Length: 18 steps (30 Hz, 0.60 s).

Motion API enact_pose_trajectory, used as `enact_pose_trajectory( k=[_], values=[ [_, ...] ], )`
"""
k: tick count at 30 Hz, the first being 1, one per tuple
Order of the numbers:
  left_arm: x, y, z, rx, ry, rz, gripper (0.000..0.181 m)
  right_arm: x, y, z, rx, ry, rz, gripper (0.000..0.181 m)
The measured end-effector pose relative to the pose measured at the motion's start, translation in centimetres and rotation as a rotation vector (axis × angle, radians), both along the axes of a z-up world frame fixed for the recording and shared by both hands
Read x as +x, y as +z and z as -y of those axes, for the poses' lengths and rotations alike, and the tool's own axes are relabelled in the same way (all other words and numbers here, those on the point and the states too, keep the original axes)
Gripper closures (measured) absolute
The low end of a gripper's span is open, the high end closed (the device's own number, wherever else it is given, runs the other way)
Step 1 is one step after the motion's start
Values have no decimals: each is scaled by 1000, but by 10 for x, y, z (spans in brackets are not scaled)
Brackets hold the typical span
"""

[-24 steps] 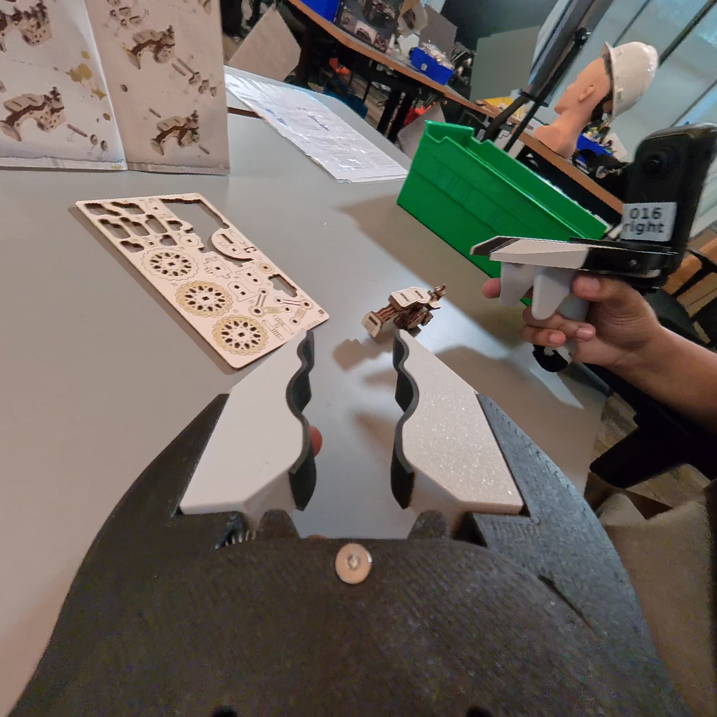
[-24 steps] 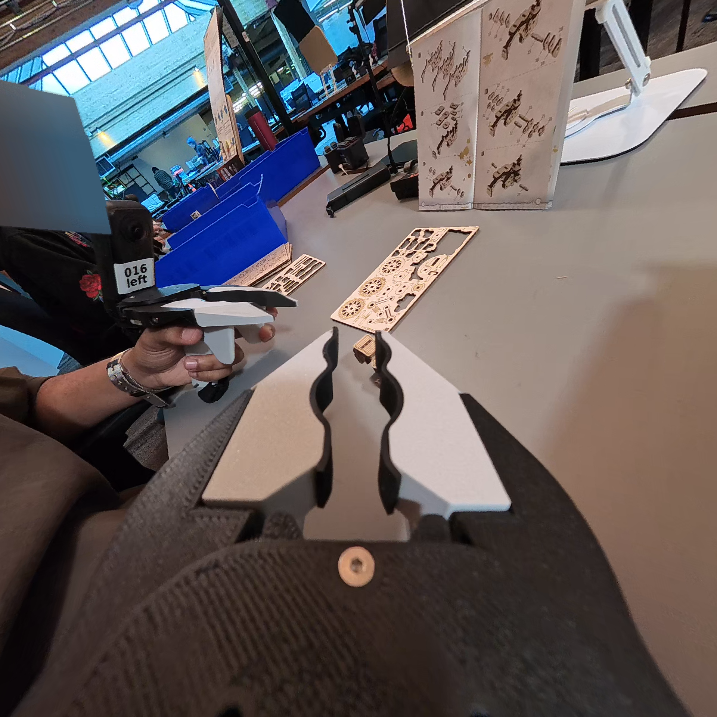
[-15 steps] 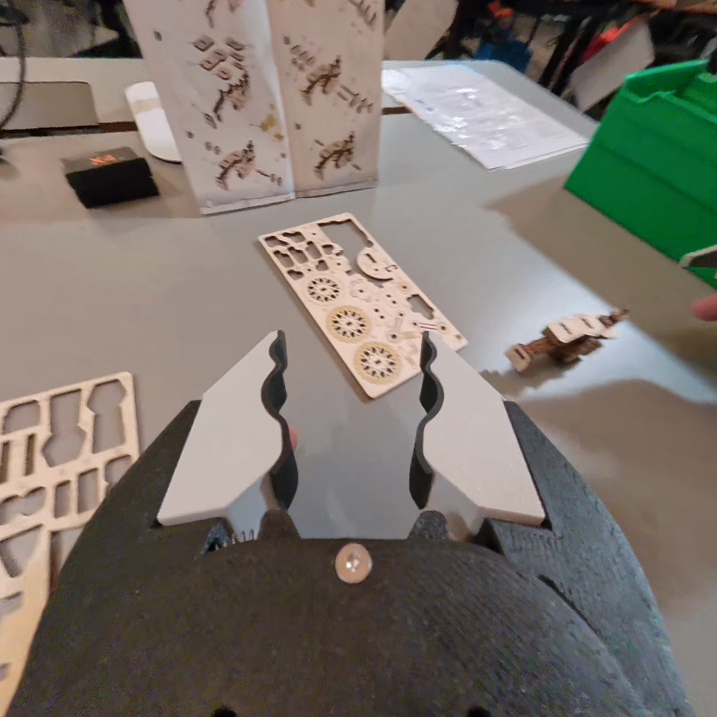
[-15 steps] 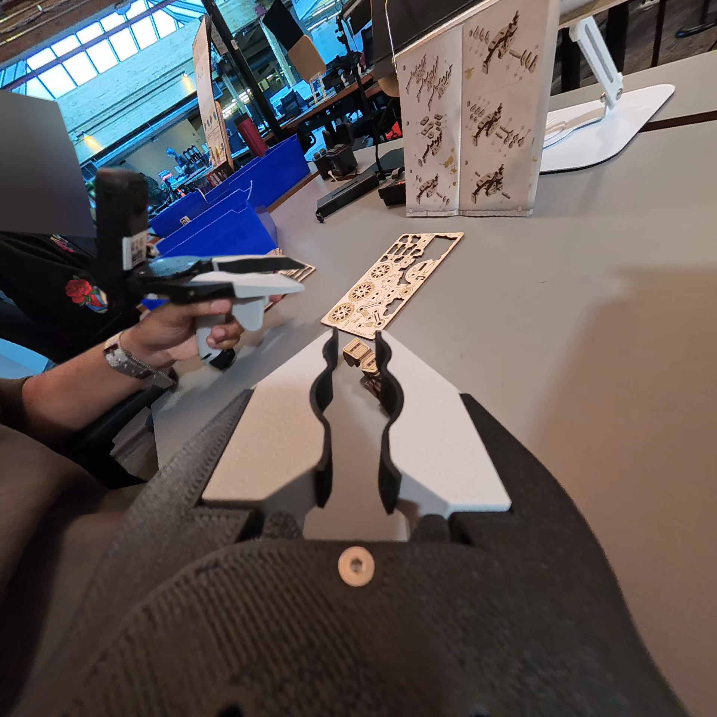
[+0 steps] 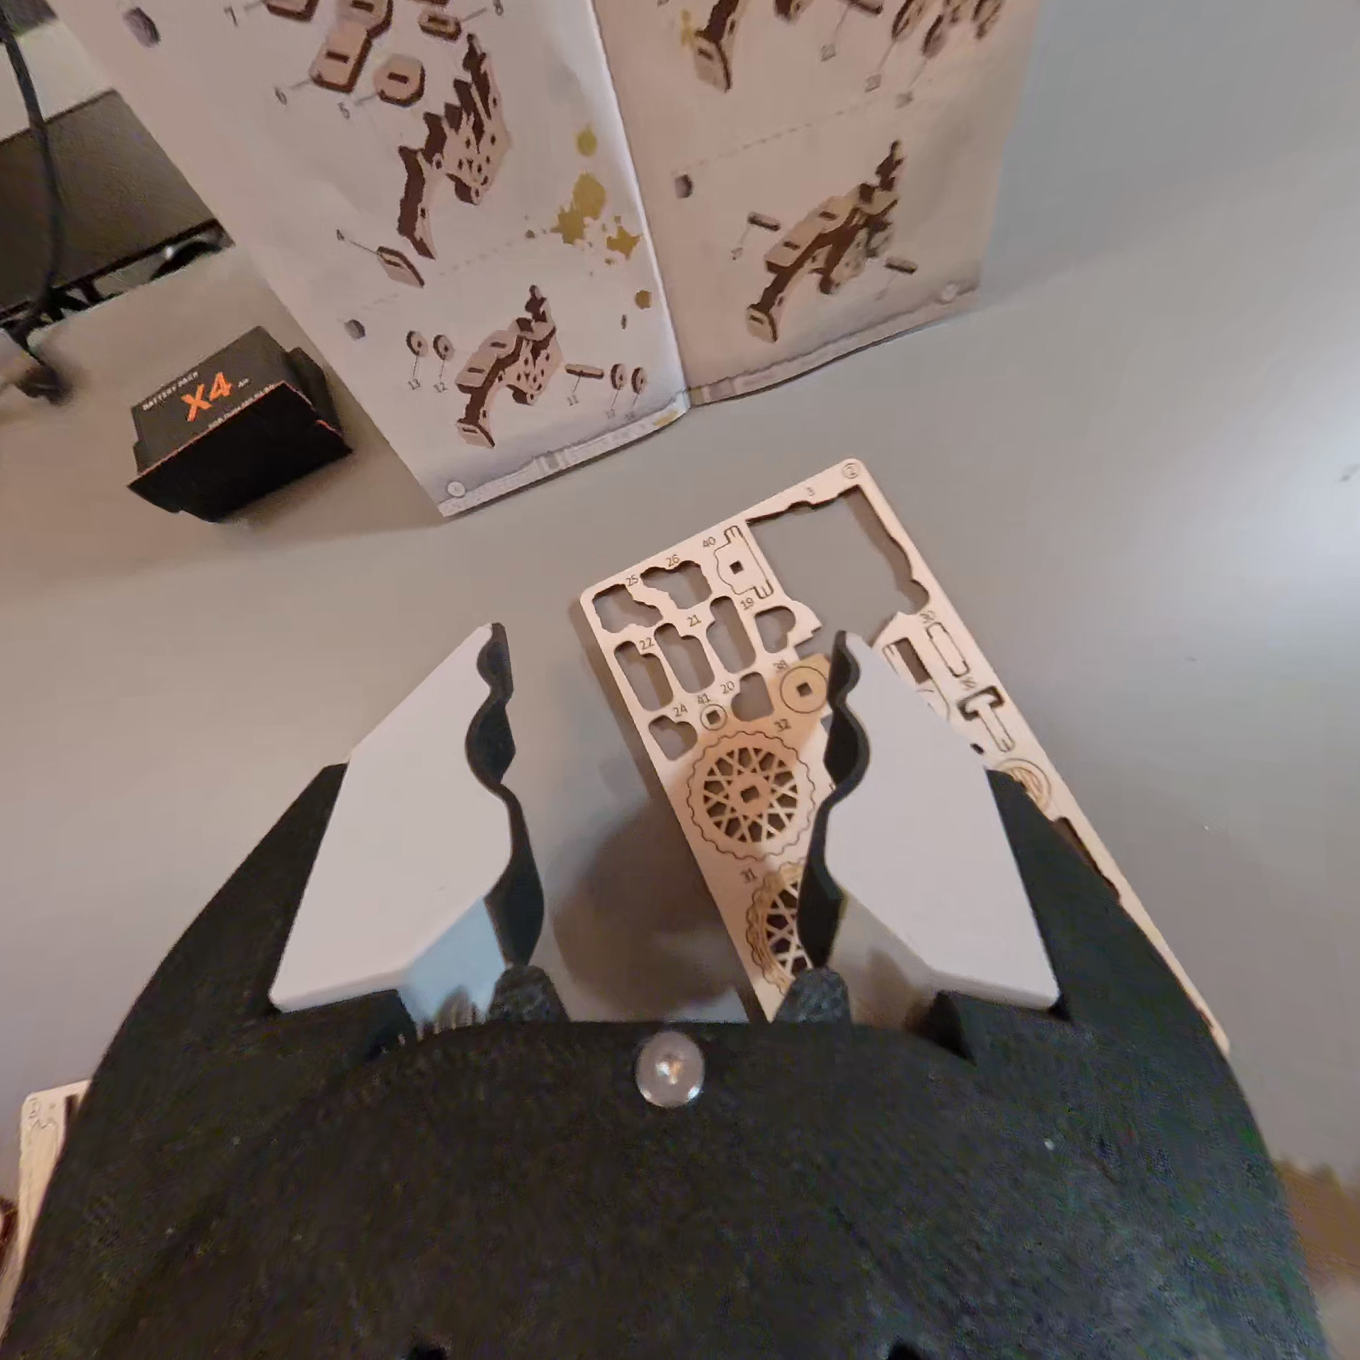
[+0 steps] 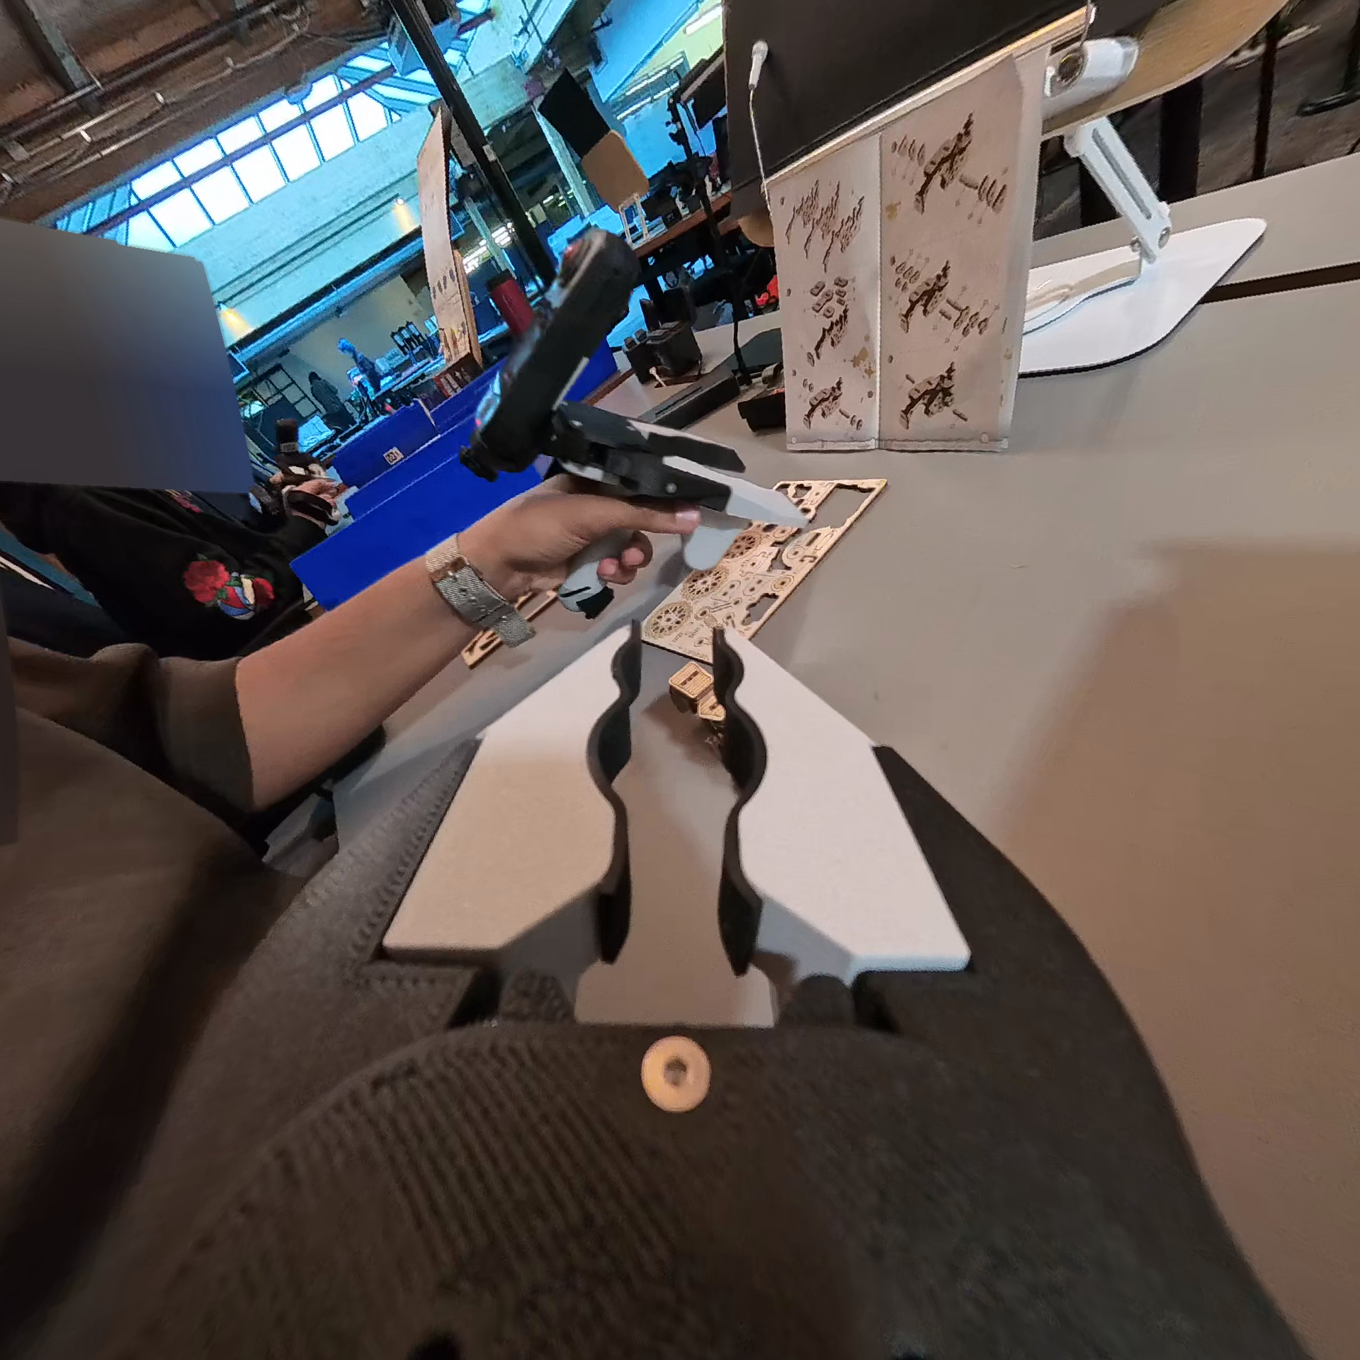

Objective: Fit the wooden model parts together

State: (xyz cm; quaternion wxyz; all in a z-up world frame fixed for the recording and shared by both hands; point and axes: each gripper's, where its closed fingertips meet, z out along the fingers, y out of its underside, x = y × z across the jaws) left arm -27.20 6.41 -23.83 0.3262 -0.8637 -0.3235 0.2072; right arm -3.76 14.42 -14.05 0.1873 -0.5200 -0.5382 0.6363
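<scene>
Grey table point(image 5: 221, 699) | two part sheets | left gripper point(image 5: 670, 647) wide, empty | right gripper point(image 6: 675, 647) narrow, empty

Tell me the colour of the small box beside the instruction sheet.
Black box with orange print; the left wrist view shows it best.

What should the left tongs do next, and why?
Probably lower onto the sheet and pinch a part loose. The left tongs hover open and empty above it, and the model, lying between the open right tongs, needs more parts.

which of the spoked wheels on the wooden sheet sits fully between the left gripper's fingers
The upper wheel: it shows whole in the gap of the left gripper. The lower wheel is half hidden behind a finger.
</scene>
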Motion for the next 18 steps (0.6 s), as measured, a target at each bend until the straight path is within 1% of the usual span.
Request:
enact_pose_trajectory(
  k=[2, 7, 8, 9, 10, 12, 18],
  values=[
    [-1, -5, -2, 7, 3, 15, 100, 2, 2, 0, -5, -2, -4, 165],
    [7, -8, -7, 32, -26, 61, 121, 4, 0, 3, 54, -3, -9, 165],
    [8, -8, -5, 25, -29, 59, 121, 4, -1, 4, 69, -3, -10, 164],
    [11, -8, -3, 21, -38, 58, 127, 4, -2, 5, 85, -3, -9, 165],
    [13, -7, -1, 22, -39, 60, 136, 3, -4, 5, 100, -4, -8, 165],
    [18, -6, 8, 14, -43, 50, 144, 3, -7, 6, 124, -7, -6, 165],
    [44, -6, 45, 19, -72, 53, 159, 2, -12, 12, 205, -1, -15, 165]
  ],
)
